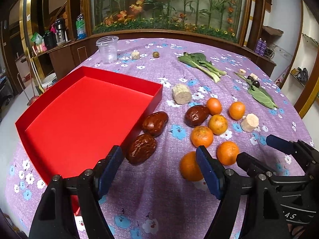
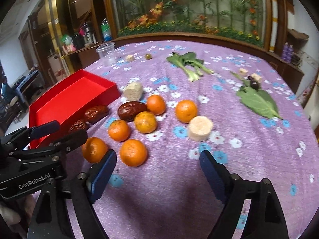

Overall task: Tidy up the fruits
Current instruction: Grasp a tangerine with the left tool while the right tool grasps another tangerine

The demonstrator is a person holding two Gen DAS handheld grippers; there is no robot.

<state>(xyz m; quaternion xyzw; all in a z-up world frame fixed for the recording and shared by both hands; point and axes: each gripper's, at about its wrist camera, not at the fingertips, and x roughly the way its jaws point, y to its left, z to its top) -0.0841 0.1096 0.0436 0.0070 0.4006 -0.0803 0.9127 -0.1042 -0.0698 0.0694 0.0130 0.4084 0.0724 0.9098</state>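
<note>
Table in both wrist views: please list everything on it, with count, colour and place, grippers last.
box: one, red, empty, table's left
oranges: six, orange, clustered right of the box
dates: three, dark brown, two at the box wall, one by the oranges
corn cob pieces: five, pale, scattered
cup: one, clear plastic, far left
greens: one bunch, green, far centre
leaf: one, green, right, dark berries at its far end
small fruit: one, olive-green, far centre
left gripper: open, empty
right gripper: open, empty

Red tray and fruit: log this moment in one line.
red tray: holds nothing | oranges: six on cloth | dates: three beside tray | left tongs: open | right tongs: open
</note>
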